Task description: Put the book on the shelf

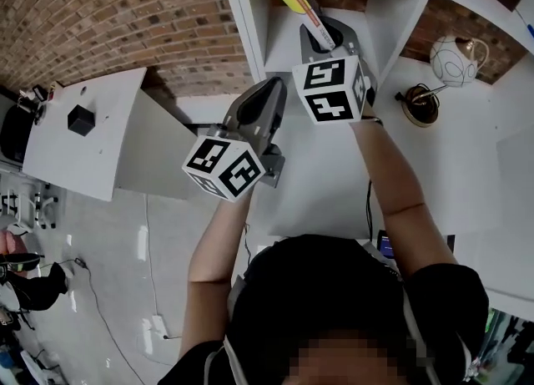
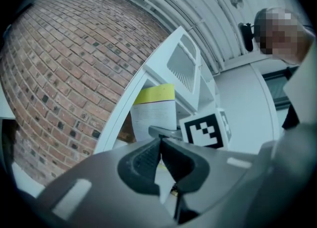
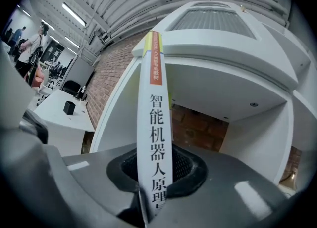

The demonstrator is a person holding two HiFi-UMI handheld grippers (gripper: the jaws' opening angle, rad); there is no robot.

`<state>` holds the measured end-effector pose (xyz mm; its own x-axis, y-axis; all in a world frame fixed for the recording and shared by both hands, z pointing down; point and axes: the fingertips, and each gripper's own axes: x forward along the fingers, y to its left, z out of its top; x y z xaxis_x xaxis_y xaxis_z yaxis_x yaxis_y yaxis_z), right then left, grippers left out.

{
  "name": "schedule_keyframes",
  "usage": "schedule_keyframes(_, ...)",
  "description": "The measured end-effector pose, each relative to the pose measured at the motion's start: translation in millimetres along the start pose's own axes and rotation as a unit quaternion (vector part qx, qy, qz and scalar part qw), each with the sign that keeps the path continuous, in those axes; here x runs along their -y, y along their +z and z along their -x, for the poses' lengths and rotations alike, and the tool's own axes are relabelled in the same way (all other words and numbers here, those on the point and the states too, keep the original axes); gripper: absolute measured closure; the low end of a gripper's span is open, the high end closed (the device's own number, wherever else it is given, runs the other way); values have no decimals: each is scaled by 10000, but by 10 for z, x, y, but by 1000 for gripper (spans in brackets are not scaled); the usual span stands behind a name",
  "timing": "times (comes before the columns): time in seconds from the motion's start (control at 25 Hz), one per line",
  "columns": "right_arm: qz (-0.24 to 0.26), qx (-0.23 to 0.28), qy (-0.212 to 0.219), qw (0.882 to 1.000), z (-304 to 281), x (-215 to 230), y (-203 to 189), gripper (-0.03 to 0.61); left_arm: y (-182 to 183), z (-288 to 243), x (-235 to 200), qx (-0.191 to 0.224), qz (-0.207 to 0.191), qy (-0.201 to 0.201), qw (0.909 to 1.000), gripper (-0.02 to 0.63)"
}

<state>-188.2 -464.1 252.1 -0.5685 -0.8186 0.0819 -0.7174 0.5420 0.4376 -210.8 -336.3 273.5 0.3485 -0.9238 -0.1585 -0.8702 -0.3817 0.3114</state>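
With your right tongs clamped on the spine of the book, upright at the mouth of the shelf, keep it vertical, slide it straight in, and hold your empty, closed left tongs clear.

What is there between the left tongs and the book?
In the left gripper view, only the tip of the right tongs, shut on the book, stands ahead of the shut left tongs. The rest of the stretch is bare.
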Motion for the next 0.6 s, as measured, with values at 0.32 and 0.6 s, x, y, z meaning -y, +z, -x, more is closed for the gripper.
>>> schedule_keyframes(0.32,-88,-217,-45,9997,-326,7,-29,502,47,220,-108,110,-20,268,9996,620)
schedule_keyframes(0.6,-168,-457,-9,9988,-569,25,-52,494,82,438,-209,188,-40,557,9983,620)
